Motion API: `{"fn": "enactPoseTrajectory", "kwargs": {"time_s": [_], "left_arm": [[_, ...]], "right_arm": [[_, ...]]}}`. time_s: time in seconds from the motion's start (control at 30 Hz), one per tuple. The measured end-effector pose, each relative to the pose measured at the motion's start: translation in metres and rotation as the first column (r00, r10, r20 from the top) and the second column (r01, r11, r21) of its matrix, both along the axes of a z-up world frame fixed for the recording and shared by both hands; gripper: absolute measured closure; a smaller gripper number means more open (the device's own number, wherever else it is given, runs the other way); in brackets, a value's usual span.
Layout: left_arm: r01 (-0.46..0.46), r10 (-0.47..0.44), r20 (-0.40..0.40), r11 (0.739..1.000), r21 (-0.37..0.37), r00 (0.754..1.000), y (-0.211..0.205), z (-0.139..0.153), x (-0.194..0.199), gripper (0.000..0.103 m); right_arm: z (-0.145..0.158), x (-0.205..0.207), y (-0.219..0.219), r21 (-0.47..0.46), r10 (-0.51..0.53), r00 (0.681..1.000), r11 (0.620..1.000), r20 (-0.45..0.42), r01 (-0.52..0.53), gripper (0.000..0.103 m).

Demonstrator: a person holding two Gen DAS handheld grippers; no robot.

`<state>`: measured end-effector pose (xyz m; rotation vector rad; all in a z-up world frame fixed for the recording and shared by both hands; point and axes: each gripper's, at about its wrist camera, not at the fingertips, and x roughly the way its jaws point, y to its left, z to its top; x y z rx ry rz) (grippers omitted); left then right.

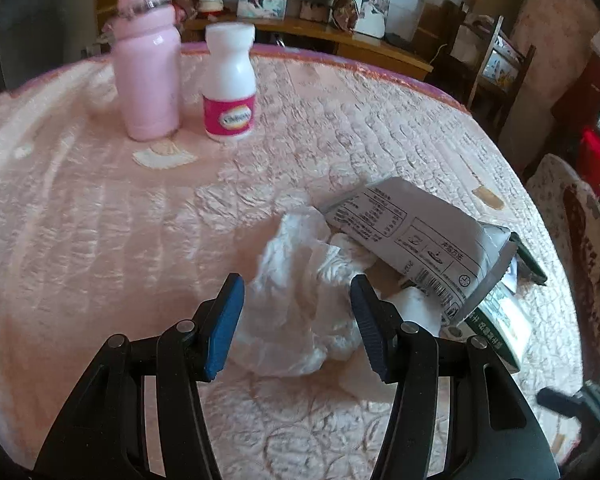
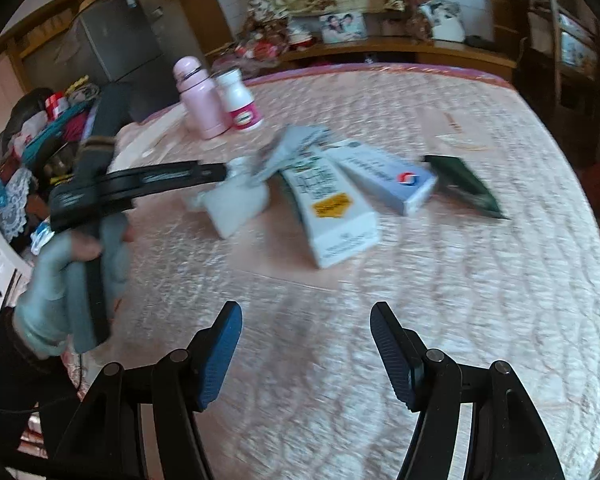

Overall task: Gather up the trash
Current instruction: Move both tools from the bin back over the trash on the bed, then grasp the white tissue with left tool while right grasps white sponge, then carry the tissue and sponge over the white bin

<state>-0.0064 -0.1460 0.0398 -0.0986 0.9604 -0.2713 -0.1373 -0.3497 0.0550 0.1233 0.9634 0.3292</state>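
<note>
Trash lies in a loose heap on a table covered with a pink quilted cloth (image 1: 100, 240): a crumpled white tissue (image 1: 300, 300), a grey printed wrapper (image 1: 416, 240) resting partly over it, a white carton with a yellow label (image 2: 332, 208), a pale blue box (image 2: 384, 178) and a dark green packet (image 2: 464, 184) at the heap's far right as the right wrist camera sees it. The left gripper (image 1: 298, 322) hovers over the tissue with its blue-padded jaws standing apart, the white paper showing between them; the pads do not press on it. In the right wrist view that same tool reaches in from the left, held by a hand in a light blue glove (image 2: 72, 264), its tip at the tissue end of the heap. The right gripper (image 2: 306, 354) hangs above a bare stretch of the cloth on the near side of the heap, its jaws likewise apart with nothing between them. Well behind the heap, near the table's far edge, a pink flask (image 1: 148, 60) and a white pill bottle with a pink label (image 1: 230, 84) stand upright just beside each other. Beyond the table a wooden shelf (image 1: 340, 40) carries a framed photograph (image 1: 262, 2), and a wooden chair (image 1: 500, 64) stands at the right.
</note>
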Motion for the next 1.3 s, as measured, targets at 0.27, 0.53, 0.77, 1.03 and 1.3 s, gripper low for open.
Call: {"fn": "enactPoseTrajectory", "kwargs": {"time_s": [0.27, 0.53, 0.77, 1.03, 1.3], "left_arm": [[0.039, -0.039, -0.027, 0.999, -0.023, 0.999, 0.021, 0.000, -0.010, 0.095], [-0.038, 0.038, 0.008, 0.999, -0.011, 0.999, 0.076, 0.017, -0.043, 0.095], [-0.065, 0.065, 0.040, 0.998, -0.007, 0.997, 0.093, 0.019, -0.059, 0.095], [-0.037, 0.039, 0.064, 0.999, -0.038, 0.997, 0.084, 0.031, -0.078, 0.095], [0.030, -0.028, 0.079, 0.999, -0.035, 0.996, 0.038, 0.043, -0.107, 0.095]], "right_arm": [[-0.009, 0.030, 0.045, 0.034, 0.082, 0.996, 0.996, -0.020, -0.081, 0.039], [-0.013, 0.069, 0.085, 0.055, 0.090, 0.996, 0.994, -0.002, -0.090, 0.039], [-0.016, 0.101, 0.100, 0.033, 0.014, 1.000, 0.999, 0.005, -0.014, 0.042], [-0.012, 0.087, 0.080, 0.114, 0.015, 1.000, 0.993, -0.026, -0.012, 0.075], [0.014, 0.028, 0.053, 0.102, 0.069, 0.997, 0.992, 0.021, -0.071, 0.075]]}}
